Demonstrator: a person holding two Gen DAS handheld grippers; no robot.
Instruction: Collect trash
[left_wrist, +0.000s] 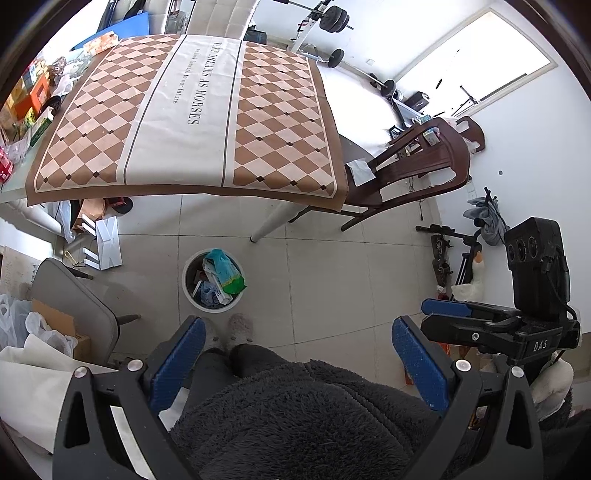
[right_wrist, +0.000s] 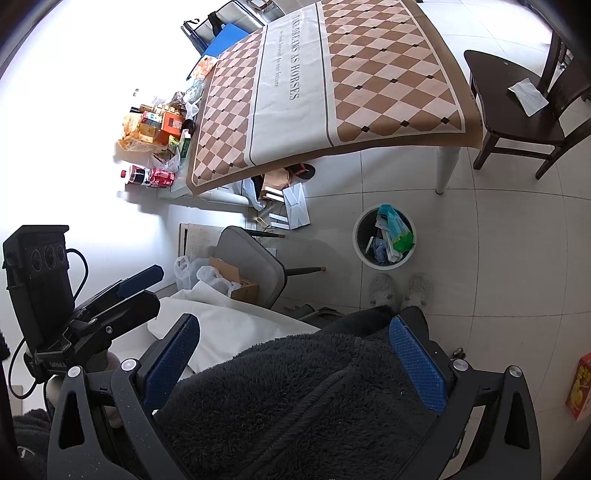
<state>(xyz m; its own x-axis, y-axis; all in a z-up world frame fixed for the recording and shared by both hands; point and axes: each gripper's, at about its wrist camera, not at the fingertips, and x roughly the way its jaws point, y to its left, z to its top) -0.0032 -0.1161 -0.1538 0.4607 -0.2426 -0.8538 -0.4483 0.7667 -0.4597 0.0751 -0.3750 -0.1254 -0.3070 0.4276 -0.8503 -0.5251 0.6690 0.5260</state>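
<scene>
A round white trash bin (left_wrist: 189, 291) stands on the tiled floor in front of the table, with several wrappers and a green bag (left_wrist: 231, 277) in it. It also shows in the right wrist view (right_wrist: 359, 248). My left gripper (left_wrist: 299, 332) is open and empty, held high above the person's lap. My right gripper (right_wrist: 295, 328) is open and empty, also over the lap. Each gripper shows in the other's view: the right one (left_wrist: 448, 314) at the right, the left one (right_wrist: 142, 284) at the left. The checkered tablecloth (left_wrist: 192, 110) has nothing on it.
Boxes, bags and a cola bottle (right_wrist: 147, 176) crowd the table's left end. A dark wooden chair (left_wrist: 413, 166) with a tissue (left_wrist: 360, 170) on its seat stands at the right. A grey chair (right_wrist: 255, 266), a cardboard box (right_wrist: 234, 282) and plastic bags sit at the left.
</scene>
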